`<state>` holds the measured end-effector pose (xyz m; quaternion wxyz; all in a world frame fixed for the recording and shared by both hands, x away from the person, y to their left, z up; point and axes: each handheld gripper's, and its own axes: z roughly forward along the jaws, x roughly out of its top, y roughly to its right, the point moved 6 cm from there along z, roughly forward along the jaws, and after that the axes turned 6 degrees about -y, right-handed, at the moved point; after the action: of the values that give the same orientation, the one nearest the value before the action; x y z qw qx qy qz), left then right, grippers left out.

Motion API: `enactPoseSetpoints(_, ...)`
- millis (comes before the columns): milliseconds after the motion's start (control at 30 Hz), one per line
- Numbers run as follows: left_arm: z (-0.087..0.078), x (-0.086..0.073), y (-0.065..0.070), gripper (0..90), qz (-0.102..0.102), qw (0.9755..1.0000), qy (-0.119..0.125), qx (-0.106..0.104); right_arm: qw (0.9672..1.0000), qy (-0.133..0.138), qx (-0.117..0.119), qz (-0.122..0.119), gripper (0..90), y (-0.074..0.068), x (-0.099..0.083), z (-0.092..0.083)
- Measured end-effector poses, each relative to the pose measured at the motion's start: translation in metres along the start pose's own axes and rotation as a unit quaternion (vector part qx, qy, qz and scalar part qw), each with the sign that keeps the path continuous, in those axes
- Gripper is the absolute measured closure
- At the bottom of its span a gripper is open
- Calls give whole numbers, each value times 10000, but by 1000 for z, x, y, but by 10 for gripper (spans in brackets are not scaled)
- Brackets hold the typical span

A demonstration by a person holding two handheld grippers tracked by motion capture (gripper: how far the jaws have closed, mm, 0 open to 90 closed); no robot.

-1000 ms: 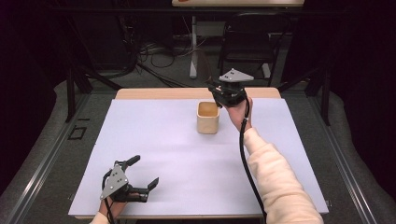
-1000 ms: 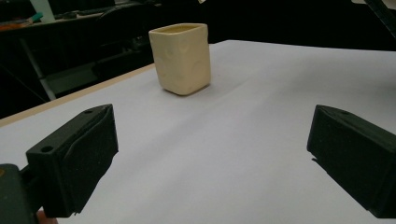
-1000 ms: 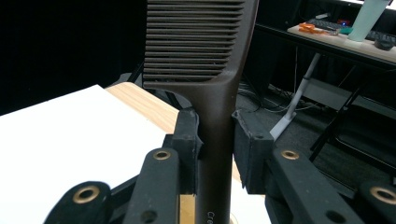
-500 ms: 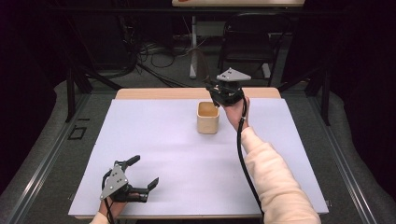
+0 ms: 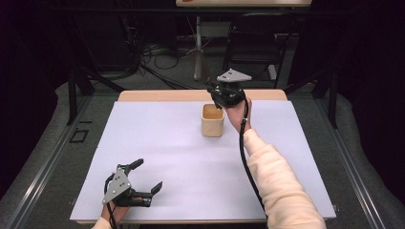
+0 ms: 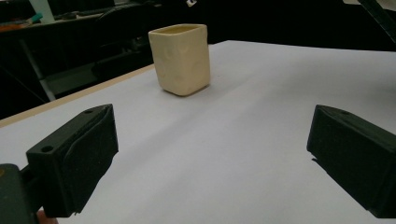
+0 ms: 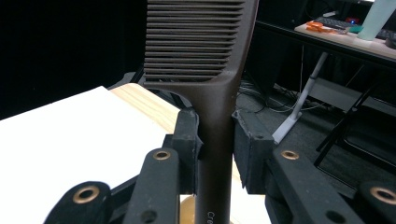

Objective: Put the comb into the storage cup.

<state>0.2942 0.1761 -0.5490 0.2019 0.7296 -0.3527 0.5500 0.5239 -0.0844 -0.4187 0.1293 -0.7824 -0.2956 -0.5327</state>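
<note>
Bright white table (image 5: 157, 143), dark surroundings, perhaps slightly soft focus.

We see a dark brown comb (image 7: 205, 56), upright, teeth up top, handle clamped btwn jaws over a cream square-ish cup (image 5: 212, 120). Cup stands upright nr table's far edge, approx centre.

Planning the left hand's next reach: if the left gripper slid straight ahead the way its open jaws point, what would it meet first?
Probably the cream cup, though it stands slightly left of centre between the left gripper jaws, so it might graze past. Bare white table lies between.
</note>
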Motion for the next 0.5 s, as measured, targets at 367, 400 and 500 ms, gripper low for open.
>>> enactPoseSetpoints(367, 0, 0, 0, 21, -4, 10000, 1, -5, 9998, -169, 61, -60, 720, -4, -1, 7)
enactPoseSetpoints(400, 0, 0, 0, 21, -3, 10000, 0, -3, 9998, -179, 68, -60, 720, -4, -1, 8)
enactPoseSetpoints(500, 0, 0, 0, 21, -7, 10000, 1, -2, 9998, -193, 85, -66, 720, -4, -2, 9)
